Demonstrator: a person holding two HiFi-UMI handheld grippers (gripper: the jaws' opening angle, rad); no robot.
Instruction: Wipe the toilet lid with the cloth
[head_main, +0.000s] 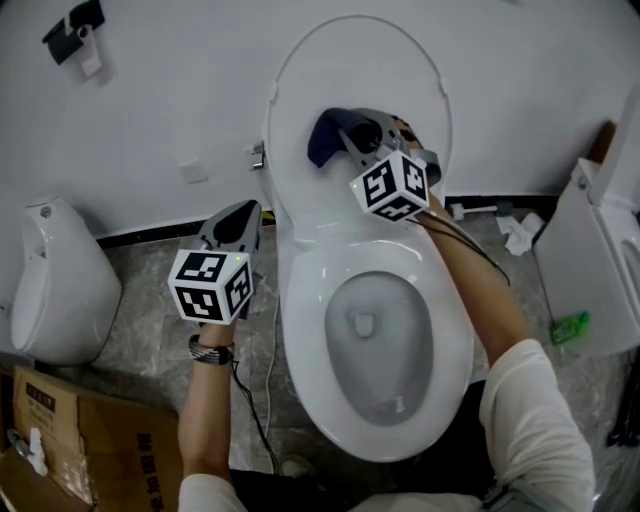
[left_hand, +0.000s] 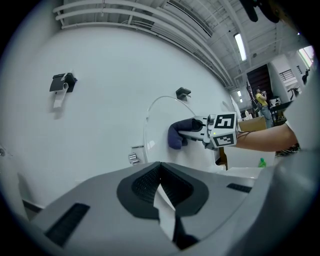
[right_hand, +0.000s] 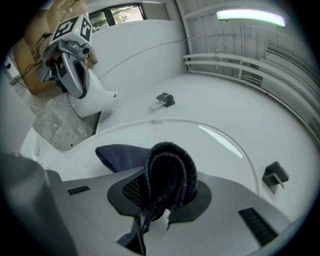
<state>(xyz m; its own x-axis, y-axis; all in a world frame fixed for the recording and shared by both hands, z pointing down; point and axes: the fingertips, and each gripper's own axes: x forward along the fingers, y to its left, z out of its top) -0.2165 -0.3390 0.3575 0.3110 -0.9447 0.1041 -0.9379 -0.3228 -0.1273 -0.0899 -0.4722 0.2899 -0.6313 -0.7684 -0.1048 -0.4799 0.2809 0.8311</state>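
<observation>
Toilet (head_main: 300, 300), one, stands in the middle with its one lid (head_main: 400, 60) raised against the white wall. One cloth (head_main: 325, 138), dark blue, is bunched in the right gripper (head_main: 348, 135), whose jaws are clamped on a fold of it. The rest of the cloth hangs out to the left and lies against the inner face of the lid. It sits low on the lid's left half, near the rim there but not over it.

There are two grippers. The left gripper (head_main: 243, 212) has its jaws closed together with nothing between them. It hangs over the floor just beside the toilet's left side, near the hinge and apart from the lid.

Around them are one urinal (head_main: 55, 280) at the left, one cardboard box (head_main: 80, 440) at the lower left, one white fixture (head_main: 600, 260) at the right and one green bottle (head_main: 570, 325) on the floor beside it. One black-and-white fitting (head_main: 72, 30) hangs high on the wall.

The lid's face is bare above and to the right of the cloth, up to its curved rim. Grey floor lies open between the toilet and the urinal. The right side is tighter, with scraps on the floor by the wall.
</observation>
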